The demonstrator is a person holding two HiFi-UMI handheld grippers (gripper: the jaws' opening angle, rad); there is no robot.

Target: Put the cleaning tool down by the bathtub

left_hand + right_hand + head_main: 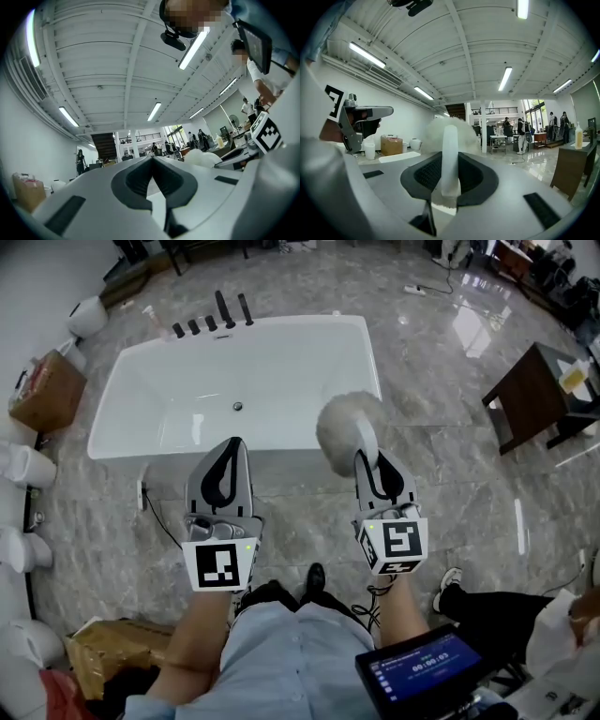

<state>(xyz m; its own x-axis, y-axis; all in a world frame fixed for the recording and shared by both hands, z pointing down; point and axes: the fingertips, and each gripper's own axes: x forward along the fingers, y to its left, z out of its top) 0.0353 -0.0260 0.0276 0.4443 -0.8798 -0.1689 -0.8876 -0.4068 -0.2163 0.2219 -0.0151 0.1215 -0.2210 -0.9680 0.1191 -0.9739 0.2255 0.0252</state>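
Note:
My right gripper (367, 448) is shut on the white handle of the cleaning tool (345, 429), a brush with a fluffy grey-white head that stands up over the near right corner of the white bathtub (131, 390). In the right gripper view the handle (449, 157) runs upright between the jaws, with the fluffy head (436, 133) behind it. My left gripper (231, 451) hovers at the tub's near rim, jaws together, with nothing in them. In the left gripper view those jaws (152, 160) meet at the tips and point up toward the ceiling.
Black taps (212, 320) line the tub's far rim. A cardboard box (47, 390) and white fixtures (26, 467) stand at the left. At the right is a dark wooden table (532, 395). A tablet (422, 671) and a person's legs (487, 610) sit at bottom right.

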